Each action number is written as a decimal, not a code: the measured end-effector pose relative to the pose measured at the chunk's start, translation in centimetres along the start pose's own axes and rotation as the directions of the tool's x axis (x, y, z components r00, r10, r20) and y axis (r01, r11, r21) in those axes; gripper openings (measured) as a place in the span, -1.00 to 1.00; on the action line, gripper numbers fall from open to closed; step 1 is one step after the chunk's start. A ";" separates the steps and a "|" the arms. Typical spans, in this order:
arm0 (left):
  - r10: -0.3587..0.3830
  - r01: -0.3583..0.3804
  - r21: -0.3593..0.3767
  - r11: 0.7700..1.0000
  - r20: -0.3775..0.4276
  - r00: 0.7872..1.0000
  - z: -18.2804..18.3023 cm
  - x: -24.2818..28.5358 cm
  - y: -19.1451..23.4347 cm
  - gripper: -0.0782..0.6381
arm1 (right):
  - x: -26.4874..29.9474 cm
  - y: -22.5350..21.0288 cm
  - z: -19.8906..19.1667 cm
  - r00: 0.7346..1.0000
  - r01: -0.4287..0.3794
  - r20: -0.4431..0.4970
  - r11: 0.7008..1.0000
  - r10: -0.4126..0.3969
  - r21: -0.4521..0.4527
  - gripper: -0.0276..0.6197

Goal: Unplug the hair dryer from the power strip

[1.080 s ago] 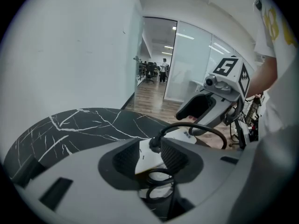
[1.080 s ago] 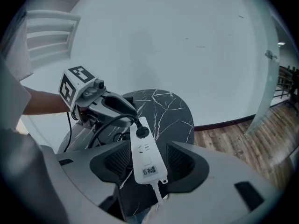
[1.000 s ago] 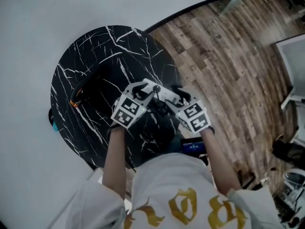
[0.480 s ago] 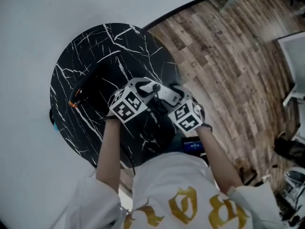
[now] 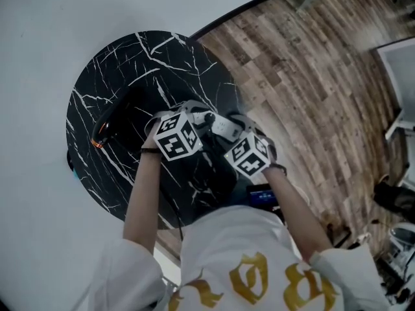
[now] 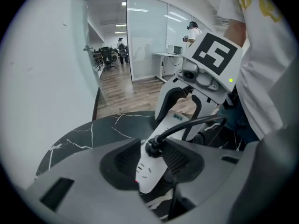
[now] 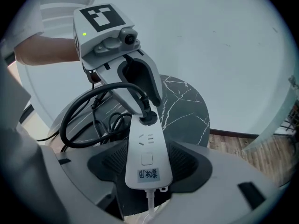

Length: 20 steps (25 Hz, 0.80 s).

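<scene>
Far left of the round black table [image 5: 97, 76]: the hair dryer [image 5: 117, 115] lies dark on dark, well apart from my claws. I need not touch it. Its cord [image 6: 191, 125] runs in a loose loop to the middle of the table. Soft and rubbery by the look, so a poor thing to pull on.

My left claw [image 6: 150, 164] points steeply down over the socket end of the power strip [image 7: 145, 143]. The black plug [image 6: 154, 148] sits between its ribbed pads, and as I read it they are closed in on the plug's two sides. Plug judged small, hard moulded plastic, seated to its collar. The body is the place to hold it, low and square, drawing straight out in line with the pins.

The strip is white, narrow, smooth and hard, probably light. I expect it to ride up with the plug unless pinned. Whether it rests flat on the table now I cannot tell.

My right claw [image 7: 147, 171] has just been opening. Its jaws stand wide with the label end of the strip between them, a thin gap each side, nothing gripped. Best hold there is across the long edges, clear of the button, firm because the shell may slip
</scene>
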<state>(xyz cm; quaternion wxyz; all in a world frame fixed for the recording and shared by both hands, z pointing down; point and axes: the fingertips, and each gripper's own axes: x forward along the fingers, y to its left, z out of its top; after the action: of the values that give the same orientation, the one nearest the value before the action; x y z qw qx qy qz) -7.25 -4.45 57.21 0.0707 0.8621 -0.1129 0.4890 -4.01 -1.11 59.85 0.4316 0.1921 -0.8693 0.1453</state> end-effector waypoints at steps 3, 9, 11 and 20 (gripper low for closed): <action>-0.029 0.029 0.045 0.999 0.002 1.000 0.4 -0.1 -0.4 -0.39 | 0.0 0.1 -0.1 1.000 -0.010 -0.002 1.000 0.010 -0.001 -0.12; -0.083 0.085 0.106 0.991 -0.027 0.996 -0.2 0.2 -0.7 -0.47 | 0.2 0.0 0.0 0.999 -0.029 0.016 0.999 0.028 0.015 -0.12; -0.106 0.110 0.119 0.987 -0.039 0.994 -0.5 0.3 -0.8 -0.52 | 0.2 0.1 0.0 0.999 -0.043 0.019 0.999 0.043 0.019 -0.12; -0.157 0.164 0.183 0.969 -0.054 0.986 -0.4 0.5 -0.8 -0.55 | 0.4 0.1 -0.1 0.998 -0.064 0.016 0.998 0.064 0.020 -0.13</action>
<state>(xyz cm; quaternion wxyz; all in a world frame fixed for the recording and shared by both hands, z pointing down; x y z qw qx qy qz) -7.11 -3.60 57.83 0.0310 0.8614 0.0052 0.5069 -4.15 -1.06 60.22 0.4181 0.1697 -0.8767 0.1667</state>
